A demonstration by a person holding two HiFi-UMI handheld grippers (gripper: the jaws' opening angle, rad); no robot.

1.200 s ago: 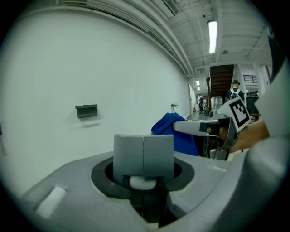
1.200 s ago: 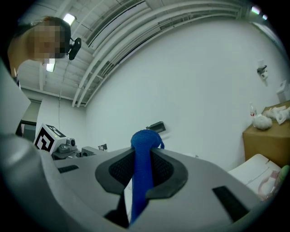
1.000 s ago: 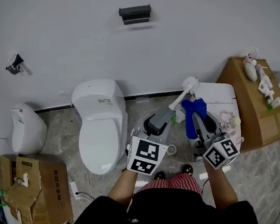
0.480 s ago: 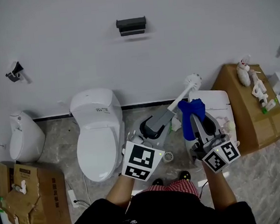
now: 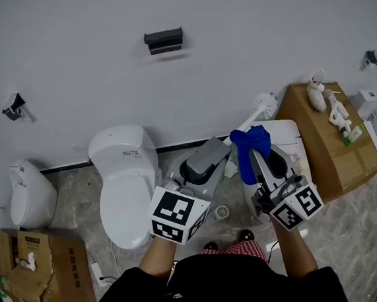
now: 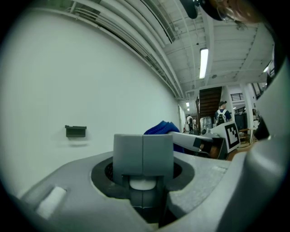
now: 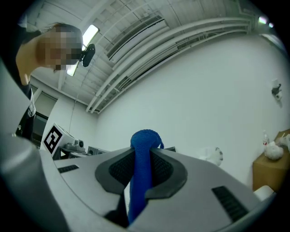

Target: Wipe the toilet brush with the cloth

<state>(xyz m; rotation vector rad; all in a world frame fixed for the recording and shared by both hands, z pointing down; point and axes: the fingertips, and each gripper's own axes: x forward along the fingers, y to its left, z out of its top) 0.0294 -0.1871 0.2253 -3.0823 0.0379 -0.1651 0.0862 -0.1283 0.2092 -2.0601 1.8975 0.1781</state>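
The toilet brush has a white bristle head [image 5: 264, 100] and a pale handle that runs down-left into my left gripper [image 5: 214, 152]. That gripper is shut on the handle; in the left gripper view the grey handle end [image 6: 143, 154] fills the gap between the jaws. My right gripper [image 5: 258, 150] is shut on a blue cloth [image 5: 246, 145], which bunches out above its tips just right of the handle. In the right gripper view the cloth [image 7: 142, 167] is pinched between the pads, with the brush head [image 7: 216, 155] beyond it.
A white toilet [image 5: 122, 180] stands left of the grippers, with a small white bin [image 5: 27, 196] further left. Cardboard boxes sit at the lower left [image 5: 44, 274] and right [image 5: 323, 137]. A white cabinet [image 5: 288, 134] lies behind the cloth. A tape roll [image 5: 221, 211] rests on the floor.
Both grippers have risen, carrying the brush and the cloth with them. The brush head now stands higher and further right, near the right cardboard box. Both grips are unchanged.
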